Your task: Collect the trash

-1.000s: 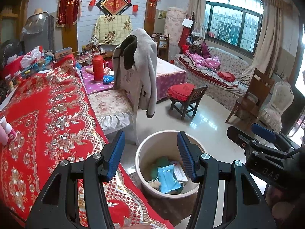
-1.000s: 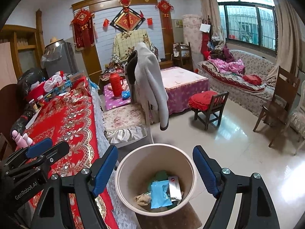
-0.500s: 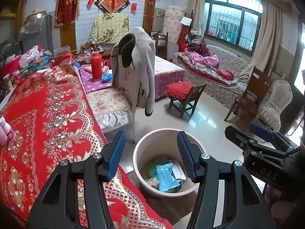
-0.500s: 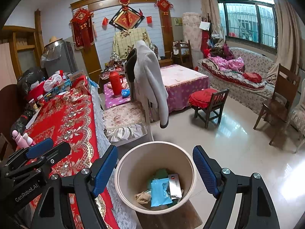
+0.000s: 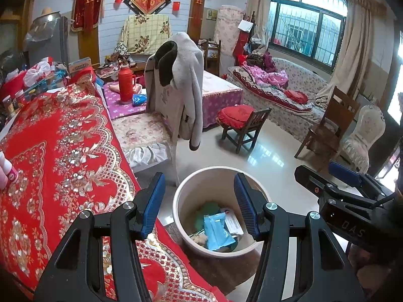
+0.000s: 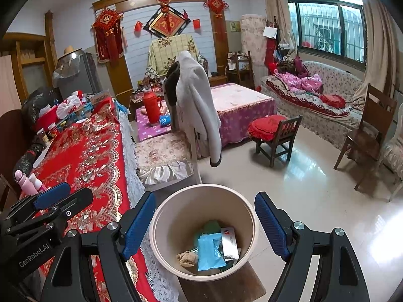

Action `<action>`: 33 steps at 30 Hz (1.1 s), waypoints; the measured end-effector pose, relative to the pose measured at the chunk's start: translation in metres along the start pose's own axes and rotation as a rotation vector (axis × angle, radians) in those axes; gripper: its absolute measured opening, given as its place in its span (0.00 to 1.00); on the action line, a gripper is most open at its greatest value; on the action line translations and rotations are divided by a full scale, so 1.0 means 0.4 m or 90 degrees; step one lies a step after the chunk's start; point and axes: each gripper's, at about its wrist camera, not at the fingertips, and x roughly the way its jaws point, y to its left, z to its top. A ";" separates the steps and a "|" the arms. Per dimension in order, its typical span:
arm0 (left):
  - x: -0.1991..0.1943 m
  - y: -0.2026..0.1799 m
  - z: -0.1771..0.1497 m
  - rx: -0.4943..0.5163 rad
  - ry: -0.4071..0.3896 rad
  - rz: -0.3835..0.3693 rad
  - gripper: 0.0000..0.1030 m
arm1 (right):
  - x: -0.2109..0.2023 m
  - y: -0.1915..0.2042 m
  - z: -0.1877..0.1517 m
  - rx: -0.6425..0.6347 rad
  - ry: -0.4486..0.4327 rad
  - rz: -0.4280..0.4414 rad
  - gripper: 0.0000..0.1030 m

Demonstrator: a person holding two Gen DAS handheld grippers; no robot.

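Observation:
A beige round bin (image 5: 191,191) (image 6: 173,209) stands on a small wooden stool beside the red-clothed table. Inside lie a blue wrapper (image 5: 216,231) (image 6: 209,251), a white and silver packet (image 6: 229,244), something green and a crumpled brown scrap (image 6: 187,258). My left gripper (image 5: 199,201) is open and empty, above the table edge and bin. My right gripper (image 6: 204,224) is open and empty, held over the bin. Each gripper shows at the edge of the other's view.
The table with the red and gold cloth (image 5: 50,166) (image 6: 83,156) lies at left, with pink bottles (image 6: 27,182) and clutter at its far end. A chair with a grey jacket (image 5: 181,85) stands behind the bin. A small stool with a red cushion (image 6: 272,128) and a sofa (image 6: 327,98) stand farther off.
Both grippers stay open and empty over the bin. The left view has shifted slightly, with the bin sitting a little lower and nearer the middle.

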 end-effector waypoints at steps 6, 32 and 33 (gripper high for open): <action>0.007 -0.001 -0.002 -0.002 0.001 -0.001 0.53 | 0.002 -0.001 0.001 -0.001 0.004 -0.001 0.77; 0.022 -0.002 -0.007 -0.009 0.017 -0.010 0.53 | 0.017 -0.008 0.013 0.002 0.012 -0.003 0.77; 0.023 -0.002 -0.006 -0.009 0.017 -0.010 0.53 | 0.017 -0.009 0.013 0.002 0.012 -0.003 0.77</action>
